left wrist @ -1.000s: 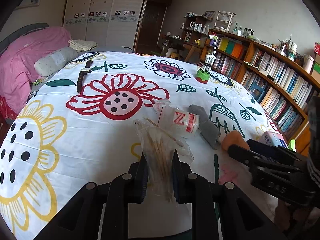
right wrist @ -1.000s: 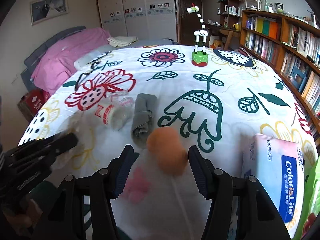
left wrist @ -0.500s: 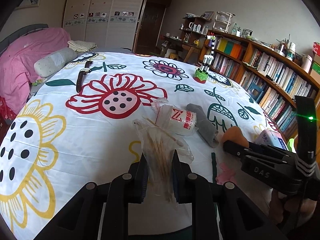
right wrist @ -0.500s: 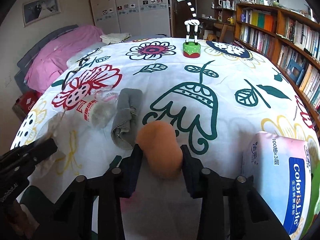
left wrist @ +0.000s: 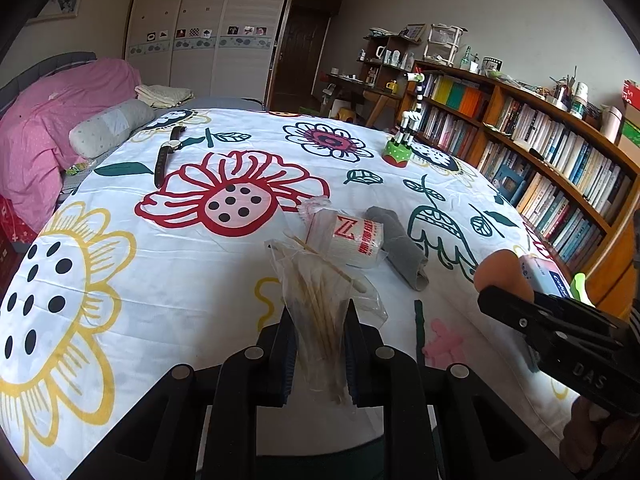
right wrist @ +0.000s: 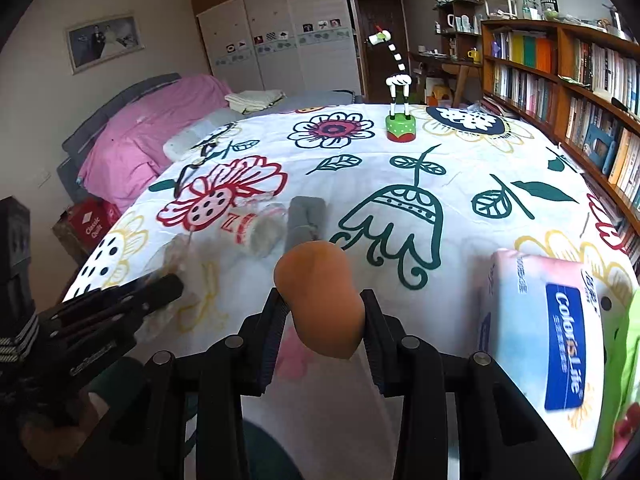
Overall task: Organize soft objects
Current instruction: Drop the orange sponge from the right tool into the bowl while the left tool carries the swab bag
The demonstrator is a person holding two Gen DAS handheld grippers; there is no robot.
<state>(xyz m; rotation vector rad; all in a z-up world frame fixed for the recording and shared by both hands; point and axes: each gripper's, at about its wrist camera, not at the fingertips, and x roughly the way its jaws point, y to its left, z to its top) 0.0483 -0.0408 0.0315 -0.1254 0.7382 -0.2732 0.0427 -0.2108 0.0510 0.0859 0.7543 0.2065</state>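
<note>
Tissue pack (right wrist: 556, 344), lettered "ColorisLite" on a blue panel, lies at the right edge of the flowered bedspread (left wrist: 120, 264); a red box (right wrist: 90, 224) beside the bed reads "Classic Quality"; the right gripper's side carries the letters "DAS" in the left wrist view. Clear bag (left wrist: 320, 312) holding wooden-stemmed cotton swabs is clamped in the narrow left gripper (left wrist: 318, 332); a plastic-wrapped white roll (left wrist: 352, 240) with red printing and a "Z" mark lies just beside a folded grey cloth (left wrist: 400, 248). Orange sponge (right wrist: 320, 300), egg-shaped, is pinched between the pads of the right gripper (right wrist: 324, 320), above the bedspread near the tissue pack.
</note>
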